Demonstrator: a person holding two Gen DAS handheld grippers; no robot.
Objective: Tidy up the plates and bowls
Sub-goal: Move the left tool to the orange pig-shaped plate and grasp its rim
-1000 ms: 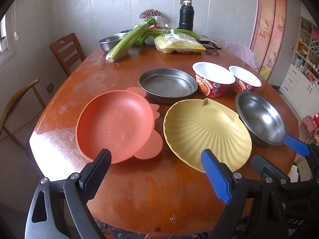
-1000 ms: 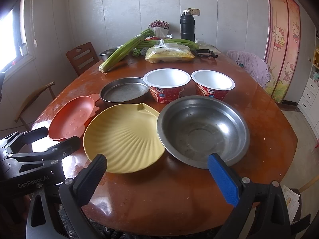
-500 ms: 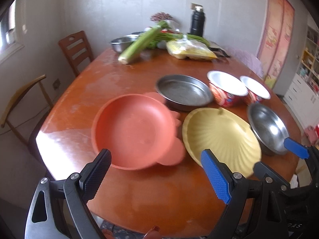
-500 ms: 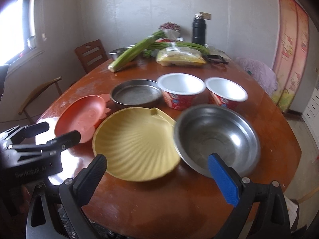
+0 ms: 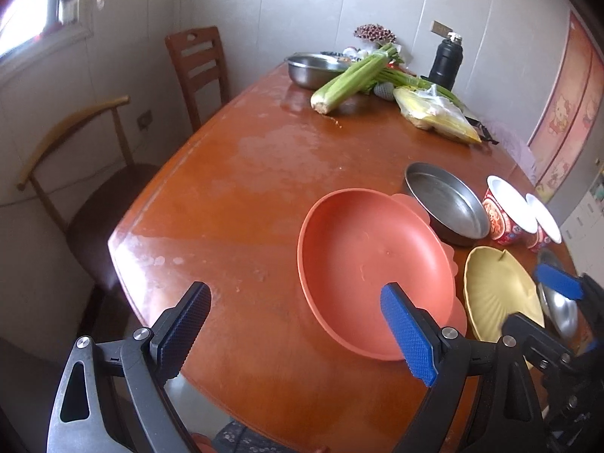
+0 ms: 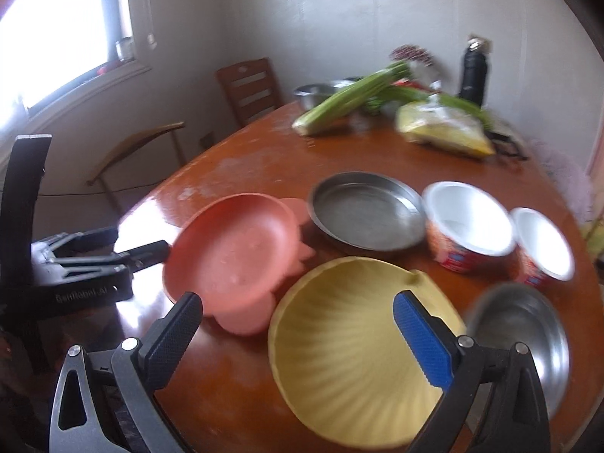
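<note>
An orange plate (image 5: 373, 264) lies on the brown table (image 5: 245, 188), with a yellow shell-shaped plate (image 5: 498, 294) to its right. Behind them stand a flat steel pan (image 5: 449, 204) and two red paper bowls (image 5: 509, 215). A steel bowl (image 6: 524, 328) sits at the right. My left gripper (image 5: 298, 332) is open and empty over the table's near edge, left of the orange plate (image 6: 230, 256). My right gripper (image 6: 298, 339) is open and empty above the near side of the yellow plate (image 6: 358, 343). The left gripper (image 6: 128, 253) also shows in the right wrist view.
Celery (image 5: 351, 75), a steel basin (image 5: 309, 68), a yellow bag (image 5: 434, 113) and a black flask (image 5: 447, 60) sit at the table's far end. Two chairs (image 5: 196, 71) stand along the left side by the wall.
Both grippers have swung to the left. The left one now faces the table's left part, the right one the yellow plate instead of the steel bowl. No dish has moved.
</note>
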